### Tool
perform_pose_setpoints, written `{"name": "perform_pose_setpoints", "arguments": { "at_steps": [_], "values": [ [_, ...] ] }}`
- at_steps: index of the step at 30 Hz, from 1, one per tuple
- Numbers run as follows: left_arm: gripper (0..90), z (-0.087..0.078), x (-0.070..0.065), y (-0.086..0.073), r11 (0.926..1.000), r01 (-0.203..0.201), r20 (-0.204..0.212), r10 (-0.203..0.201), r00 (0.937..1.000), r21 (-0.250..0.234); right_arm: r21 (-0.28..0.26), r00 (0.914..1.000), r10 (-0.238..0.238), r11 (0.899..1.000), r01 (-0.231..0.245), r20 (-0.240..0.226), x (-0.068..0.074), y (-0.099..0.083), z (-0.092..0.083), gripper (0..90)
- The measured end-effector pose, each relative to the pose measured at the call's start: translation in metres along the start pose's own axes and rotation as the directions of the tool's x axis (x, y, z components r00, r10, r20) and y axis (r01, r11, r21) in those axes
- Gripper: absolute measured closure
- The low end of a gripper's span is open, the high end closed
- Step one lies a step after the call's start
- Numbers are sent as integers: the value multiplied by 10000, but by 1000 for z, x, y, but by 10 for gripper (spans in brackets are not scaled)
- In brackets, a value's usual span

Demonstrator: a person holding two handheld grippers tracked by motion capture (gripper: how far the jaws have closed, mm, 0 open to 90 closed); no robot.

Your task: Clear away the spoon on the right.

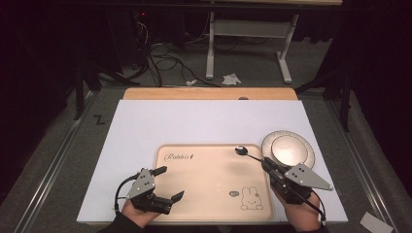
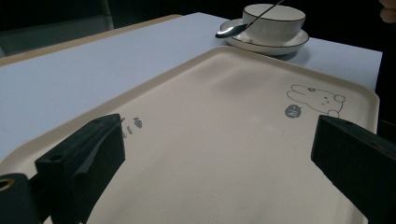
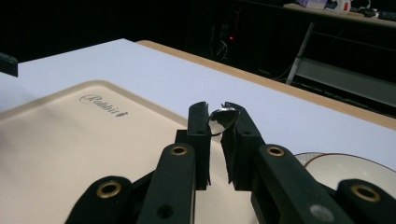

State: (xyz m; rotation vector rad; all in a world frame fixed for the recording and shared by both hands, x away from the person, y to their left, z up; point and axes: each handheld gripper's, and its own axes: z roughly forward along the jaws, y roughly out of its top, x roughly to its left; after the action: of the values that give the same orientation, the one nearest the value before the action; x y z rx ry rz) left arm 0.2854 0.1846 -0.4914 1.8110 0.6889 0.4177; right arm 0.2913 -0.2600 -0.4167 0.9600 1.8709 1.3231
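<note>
Nearest the person, two hands reach in from the bottom edge of the high view, each holding a claw over a white table (image 1: 145, 126). The left claw (image 1: 170, 183) hovers at the near left corner of a beige tray (image 1: 209, 187), its jaws spread wide apart and holding nothing. The tray is bare, printed with a small rabbit (image 1: 251, 199) near its right front corner and the word "Rabbit" at its far left.

The right claw (image 1: 266, 163), at the tray's right edge, has its jaws closed on the handle of a metal spoon (image 1: 241, 151). The spoon's long axis runs from the jaws away and to the left, so its bowl sticks out beyond the claw tips and hangs above the tray's far right corner. Whether the bowl touches the tray cannot be told.

Just beyond and to the right of the right claw, a white cup (image 2: 273, 21) stands on a saucer (image 1: 305, 160) on the table, just beside the tray. The right hand is much the nearer to it, so any move with the spoon likely falls to that hand.
</note>
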Motion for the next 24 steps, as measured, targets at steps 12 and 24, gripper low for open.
{"name": "perform_pose_setpoints", "arguments": {
  "at_steps": [12,24],
  "values": [
    [34,-1,0,0,10000,4,5,-4,10000,-11,279,9983,-274,9992,288,-513,23,0,22,838],
    [35,-2,1,0,10000,18,4,-18,10000,-58,665,9952,-619,9955,669,-752,40,-7,40,838]
  ]
}}
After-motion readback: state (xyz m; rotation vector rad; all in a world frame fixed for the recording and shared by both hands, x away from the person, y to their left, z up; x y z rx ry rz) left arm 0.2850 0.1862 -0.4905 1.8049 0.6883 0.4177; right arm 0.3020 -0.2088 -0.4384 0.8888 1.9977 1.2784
